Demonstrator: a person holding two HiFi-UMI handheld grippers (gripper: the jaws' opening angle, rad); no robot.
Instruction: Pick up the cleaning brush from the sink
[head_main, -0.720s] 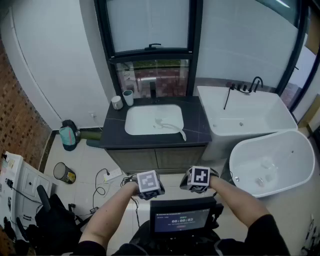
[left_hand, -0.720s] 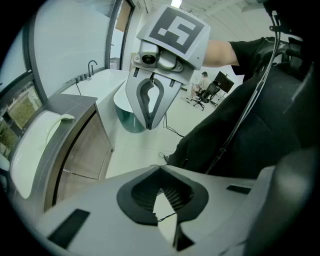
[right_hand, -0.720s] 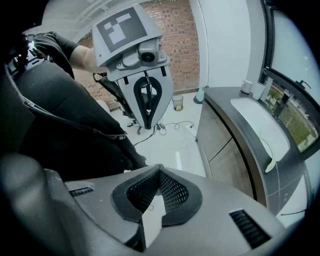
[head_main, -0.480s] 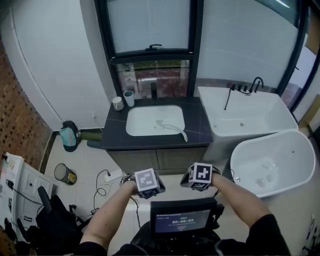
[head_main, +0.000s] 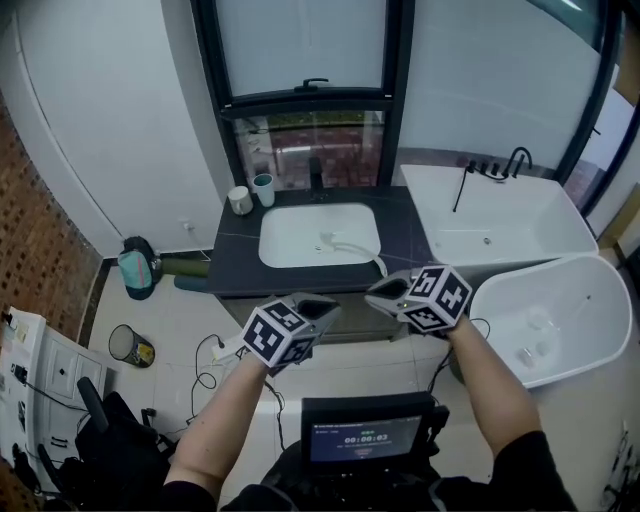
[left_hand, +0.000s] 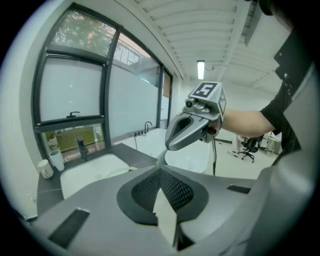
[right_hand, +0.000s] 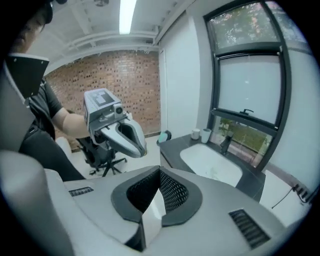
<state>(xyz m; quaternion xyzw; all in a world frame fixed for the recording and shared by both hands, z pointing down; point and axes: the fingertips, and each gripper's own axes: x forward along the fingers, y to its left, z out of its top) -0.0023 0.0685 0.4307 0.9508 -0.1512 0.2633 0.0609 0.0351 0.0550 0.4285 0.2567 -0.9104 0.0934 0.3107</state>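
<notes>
- Left of the basin, two cups (head_main: 251, 194) stood on the dark counter (head_main: 232, 262) by the wall, parked clear of the wash area; not part of this job
- The left gripper (head_main: 318, 306) hung short of the counter's front edge, angled down toward the cabinet; its jaws were pressed together with nothing between them; likely just carried along in a ready pose
- The sink (head_main: 268, 242) sat in the middle of the counter below the window, tap (head_main: 316, 181) at its back rim
- The cleaning brush (head_main: 352, 247) lay inside that basin, white on white; its head seemed to sit near the middle, though at this size I couldn't be sure; the handle curved out toward the front right rim, the easy end to take
- The right gripper (head_main: 383, 290) hovered just in front of that right corner, tilted down; jaws fully closed, holding nothing; it was the nearer tool, with the handle end just beyond its tips and lower; it would have to open before any grab
- Far right, a bathtub (head_main: 590, 345) stood apart from the action
</notes>
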